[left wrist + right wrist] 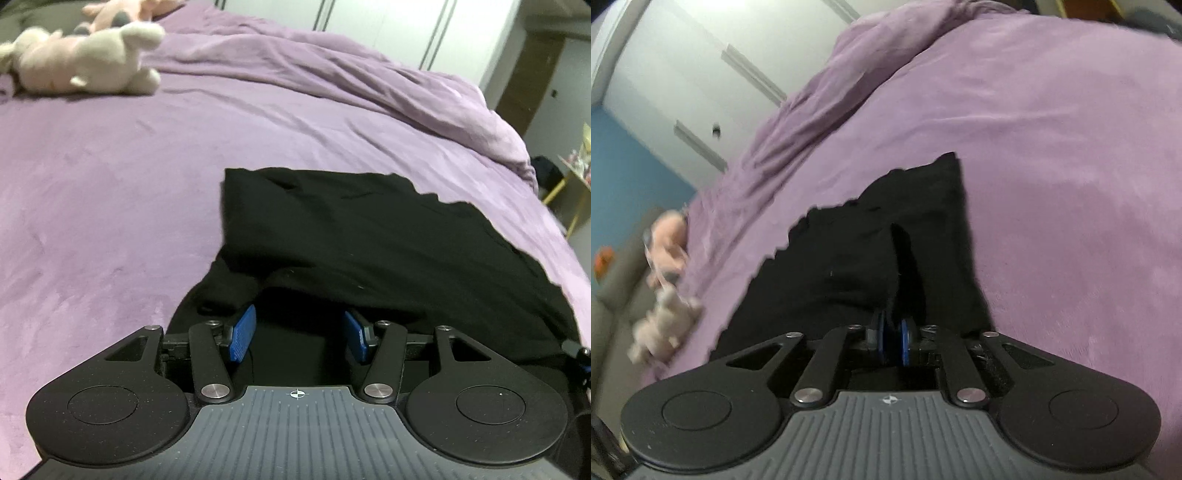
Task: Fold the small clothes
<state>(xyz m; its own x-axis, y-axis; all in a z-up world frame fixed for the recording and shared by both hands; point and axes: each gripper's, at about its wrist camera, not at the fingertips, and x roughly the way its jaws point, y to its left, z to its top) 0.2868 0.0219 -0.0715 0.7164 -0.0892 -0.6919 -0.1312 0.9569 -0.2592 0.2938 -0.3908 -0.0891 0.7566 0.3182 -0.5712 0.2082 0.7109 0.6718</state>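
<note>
A black garment (369,236) lies crumpled on the purple bed cover (110,184). In the left wrist view my left gripper (299,314) sits at the garment's near edge. Its blue pads (243,332) stand well apart, the cloth is draped over their tips, and nothing is pinched between them. In the right wrist view the black garment (871,251) stretches away from my right gripper (893,325). Its blue pads (905,343) are almost together on a raised fold of the black cloth.
Plush toys (85,59) lie at the far left of the bed and show blurred as plush toys (665,314) in the right wrist view. A bunched purple duvet (369,81) runs along the far side. White wardrobe doors (683,74) stand behind. A yellow-legged stand (576,192) is off the bed's right edge.
</note>
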